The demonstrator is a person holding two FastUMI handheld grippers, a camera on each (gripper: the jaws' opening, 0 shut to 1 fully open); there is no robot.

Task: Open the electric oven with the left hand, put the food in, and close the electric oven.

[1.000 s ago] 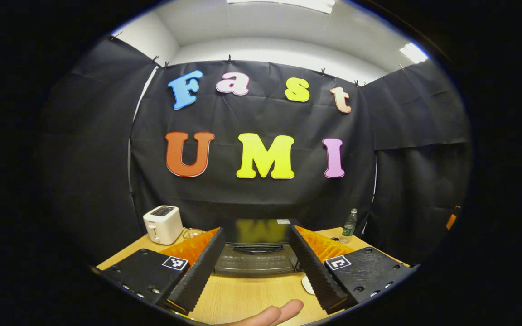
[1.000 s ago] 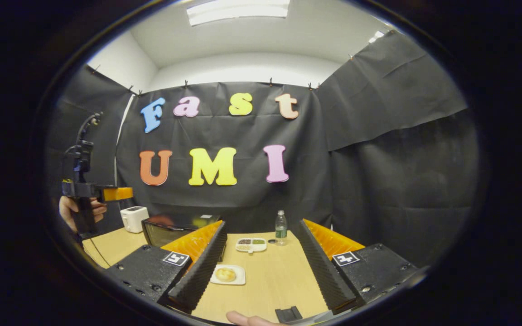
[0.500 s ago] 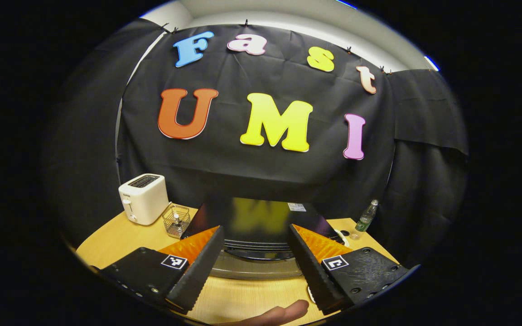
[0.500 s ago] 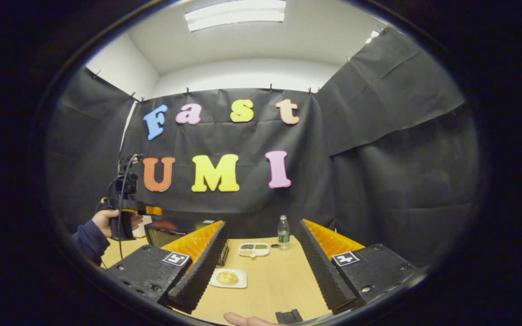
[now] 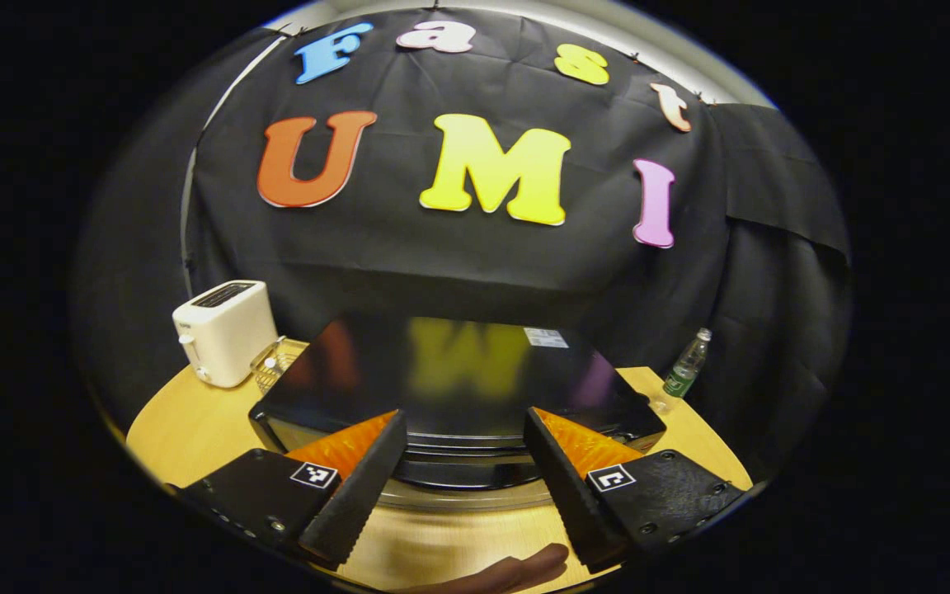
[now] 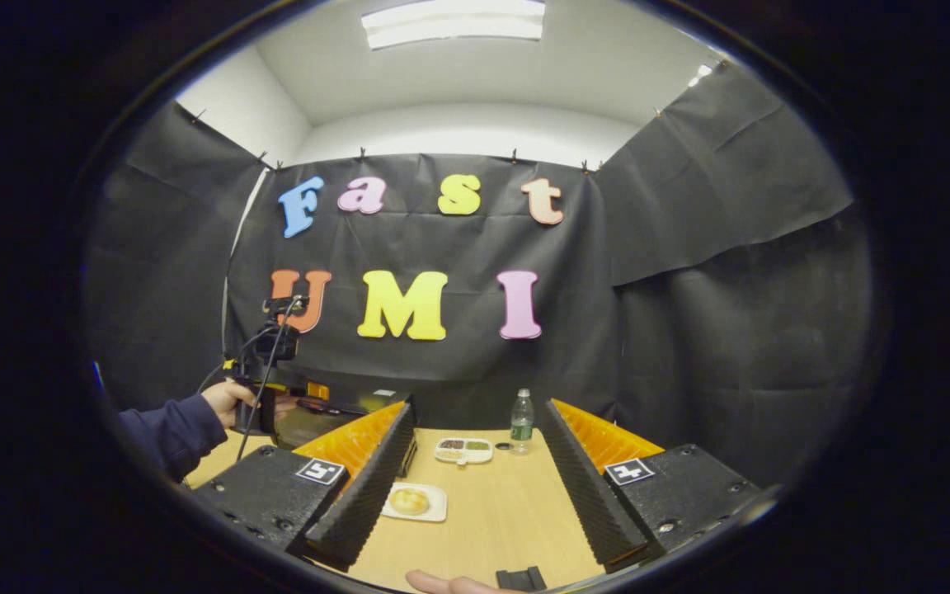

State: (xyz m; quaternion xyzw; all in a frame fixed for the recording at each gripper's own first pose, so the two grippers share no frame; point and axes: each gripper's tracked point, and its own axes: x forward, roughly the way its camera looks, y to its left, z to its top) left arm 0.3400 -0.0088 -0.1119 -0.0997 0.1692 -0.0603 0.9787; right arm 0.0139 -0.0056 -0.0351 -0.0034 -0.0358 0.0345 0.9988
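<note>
Two grippers are up, and both stand wide open with nothing between the fingers. Your left gripper (image 5: 463, 487) hangs just in front of the oven (image 5: 458, 388), slightly above it, so you look down onto its dark, glossy top. The oven's long axis runs side to side across that view, its front faces you, and its door is shut. The handle (image 5: 467, 474), a dark bar along the top of the door, lies crosswise between your spread fingers; whether a finger touches it cannot be told. A toaster (image 5: 223, 330) stands at the oven's left with a small wire basket (image 5: 270, 371) beside it, and a bottle (image 5: 687, 373) stands off to the right on the table (image 5: 186, 421).

In the right gripper view, your right gripper (image 6: 475, 495) hovers over the table (image 6: 500, 511), well apart from the oven (image 6: 310, 412), which sits at the left with your left hand (image 6: 228, 398) and the left gripper (image 6: 273, 363) in front of it. The food (image 6: 409, 499), a round bun, rests on a small white plate (image 6: 434, 511) just right of your left finger (image 6: 364, 487). Farther back lie a divided tray (image 6: 463, 450) and the bottle (image 6: 520, 421), near each other.
</note>
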